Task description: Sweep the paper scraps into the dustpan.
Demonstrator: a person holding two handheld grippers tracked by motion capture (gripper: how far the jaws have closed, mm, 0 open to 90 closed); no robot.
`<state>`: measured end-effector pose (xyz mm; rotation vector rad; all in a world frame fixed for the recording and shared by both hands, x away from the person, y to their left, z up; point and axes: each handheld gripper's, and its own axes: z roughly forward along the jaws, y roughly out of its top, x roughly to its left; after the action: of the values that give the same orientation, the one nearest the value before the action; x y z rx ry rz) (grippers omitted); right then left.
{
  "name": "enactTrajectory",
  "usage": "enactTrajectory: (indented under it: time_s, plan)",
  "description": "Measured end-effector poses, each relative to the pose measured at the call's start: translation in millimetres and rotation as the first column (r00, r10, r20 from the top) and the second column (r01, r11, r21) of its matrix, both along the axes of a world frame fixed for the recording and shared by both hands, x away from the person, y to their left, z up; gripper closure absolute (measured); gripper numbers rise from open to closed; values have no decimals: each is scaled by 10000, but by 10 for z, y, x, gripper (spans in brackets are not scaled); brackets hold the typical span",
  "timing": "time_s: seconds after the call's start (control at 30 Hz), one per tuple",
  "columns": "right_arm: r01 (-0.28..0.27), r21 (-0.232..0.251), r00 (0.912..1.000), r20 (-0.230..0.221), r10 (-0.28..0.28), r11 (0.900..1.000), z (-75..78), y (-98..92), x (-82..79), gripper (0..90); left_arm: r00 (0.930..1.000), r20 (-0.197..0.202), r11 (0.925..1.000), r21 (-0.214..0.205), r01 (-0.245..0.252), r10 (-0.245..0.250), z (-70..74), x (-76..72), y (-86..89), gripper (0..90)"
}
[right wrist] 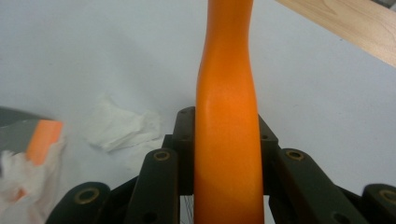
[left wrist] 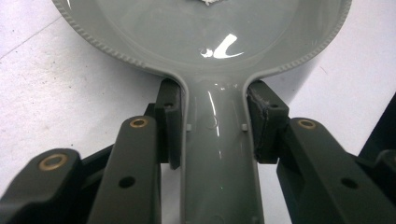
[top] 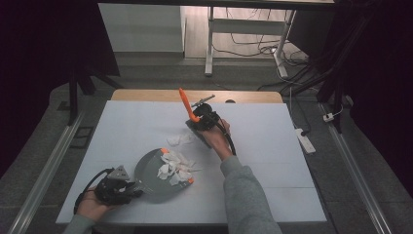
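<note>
While the left gripper (top: 130, 187) sits at the near left of the white table (top: 272, 146), its jaws are closed onto the flat handle of a grey dustpan (left wrist: 219, 154), one pad pressed to each side. Crumpled white paper scraps (top: 175, 168) are heaped on the pan's right part, by its orange edge trim (right wrist: 43, 135). A few more paper pieces (top: 179, 140) lie on the table just beyond the pan. Farther right, the right gripper (top: 198, 118) is clamped around an orange brush handle (right wrist: 226, 121), which stands up toward the table's far wooden edge (top: 146, 95).
</note>
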<state>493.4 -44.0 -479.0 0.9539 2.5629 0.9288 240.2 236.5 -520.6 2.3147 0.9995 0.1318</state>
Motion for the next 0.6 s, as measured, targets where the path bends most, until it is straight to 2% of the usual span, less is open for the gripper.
enactTrajectory:
  time_s: [0.17, 0.27, 0.4, 0.6]
  plan:
    - [122, -390, 9998, -169, -129, 9992, -88, 42, 117, 713, 10000, -4, 10000, 7, -12, 12, -4, 3, 1, 612]
    - [118, -545, 9987, -493, -145, 9984, -125, 101, 174, 714, 10000, -12, 10000, 0, -30, 30, -3, 14, -2, 612]
    - [-294, -692, 9976, -642, 249, 9972, -130, 215, 160, 715, 10000, -38, 10000, -20, -39, 39, -6, 18, 4, 613]
    - [-1061, -976, 9912, -902, 973, 9896, -128, 325, 29, 715, 10000, -58, 10000, -4, -38, 38, -8, 18, 0, 612]
